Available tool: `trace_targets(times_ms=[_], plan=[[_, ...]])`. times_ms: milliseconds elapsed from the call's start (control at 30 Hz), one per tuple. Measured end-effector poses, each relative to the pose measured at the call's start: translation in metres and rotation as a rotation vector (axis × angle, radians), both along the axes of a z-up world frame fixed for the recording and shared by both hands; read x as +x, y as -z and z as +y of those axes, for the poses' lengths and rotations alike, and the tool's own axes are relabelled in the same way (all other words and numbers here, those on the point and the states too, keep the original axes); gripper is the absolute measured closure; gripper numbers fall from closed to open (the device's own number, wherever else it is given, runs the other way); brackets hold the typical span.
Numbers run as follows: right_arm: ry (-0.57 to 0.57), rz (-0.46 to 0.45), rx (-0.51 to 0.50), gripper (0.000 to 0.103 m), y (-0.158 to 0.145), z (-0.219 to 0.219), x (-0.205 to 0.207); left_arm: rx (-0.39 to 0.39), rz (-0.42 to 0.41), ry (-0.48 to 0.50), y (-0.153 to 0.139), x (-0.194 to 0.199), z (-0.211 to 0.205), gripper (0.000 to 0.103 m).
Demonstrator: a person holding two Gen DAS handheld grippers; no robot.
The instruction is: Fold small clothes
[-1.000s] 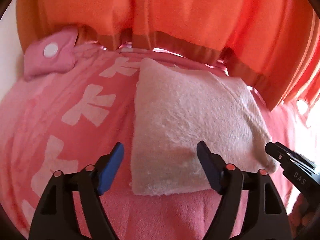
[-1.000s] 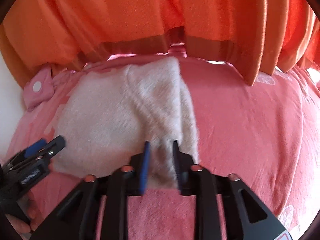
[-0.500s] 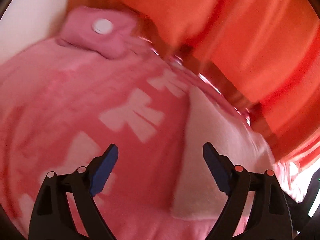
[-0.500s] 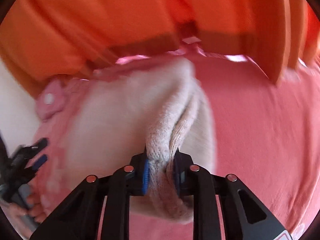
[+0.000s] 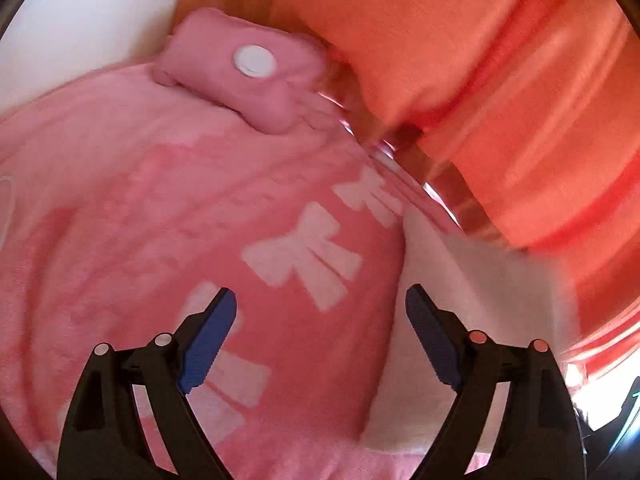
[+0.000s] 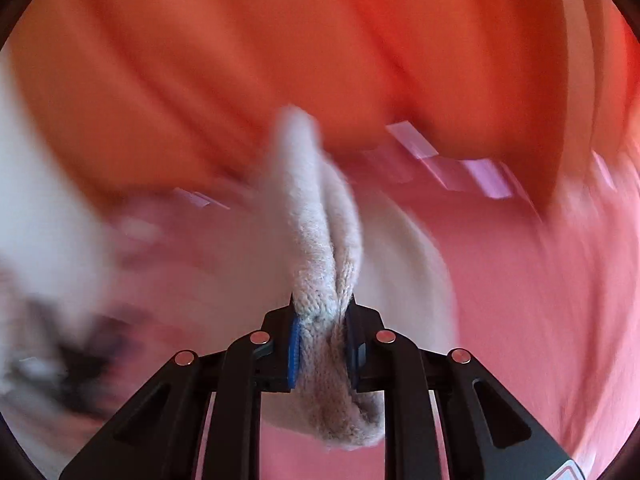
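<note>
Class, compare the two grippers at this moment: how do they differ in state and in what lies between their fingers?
The left gripper stands wide open; the right gripper is shut. The left gripper holds nothing, with the pink blanket below; the right gripper pinches the cream cloth. Both have black frames and blue pads.

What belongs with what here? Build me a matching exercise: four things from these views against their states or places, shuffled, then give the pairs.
1. left tool
2. right tool
3. small pink fabric pad with a white round button
4. orange pleated curtain

A. clamped on the cream fluffy knitted cloth
B. open above the pink fleece blanket with white bows
C. hanging behind the blanket
D. lying at the blanket's far edge, by the white wall

Pairs: 1-B, 2-A, 3-D, 4-C.

The left tool's jaws have just been opening with nothing between them; the right tool's have just been closing on the cloth.
</note>
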State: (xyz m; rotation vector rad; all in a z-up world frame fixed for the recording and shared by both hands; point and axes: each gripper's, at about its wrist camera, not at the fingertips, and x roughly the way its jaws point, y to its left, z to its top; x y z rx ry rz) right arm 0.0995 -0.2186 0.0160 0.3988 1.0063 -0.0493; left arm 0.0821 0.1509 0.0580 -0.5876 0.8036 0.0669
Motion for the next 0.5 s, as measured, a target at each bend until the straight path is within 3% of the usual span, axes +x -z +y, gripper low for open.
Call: trace_targets(times_ms=[33,67,133,233,333,400,500], plan=[[0.016,0.022,0.043,0.086,0.023,-0.008,-0.004,0.002,-0.004,0.024,-0.001,0.0,-0.007,0.019],[0.04,-0.03,0.111,0.086,0.03,-0.019,-0.011,0.007,-0.011,0.06,-0.002,0.002,-0.016,0.019],[0.014,-0.068,0.173,0.081,0.01,-0.023,-0.01,-0.009,-0.022,0.136,-0.001,0.004,-0.033,0.018],[-0.011,-0.168,0.162,0.069,-0.008,-0.023,-0.015,-0.064,-0.033,0.242,0.0,0.008,-0.06,0.015],[0.012,-0.156,0.162,0.046,-0.001,-0.028,-0.007,-0.092,-0.04,0.324,0.004,0.014,-0.086,0.01],[0.013,-0.122,0.186,0.042,0.01,-0.033,0.012,-0.08,-0.009,0.348,0.014,0.024,-0.099,0.009],[-0.001,-0.034,0.327,0.034,0.044,-0.036,0.033,-0.101,0.079,0.349,0.041,0.039,-0.104,0.009]])
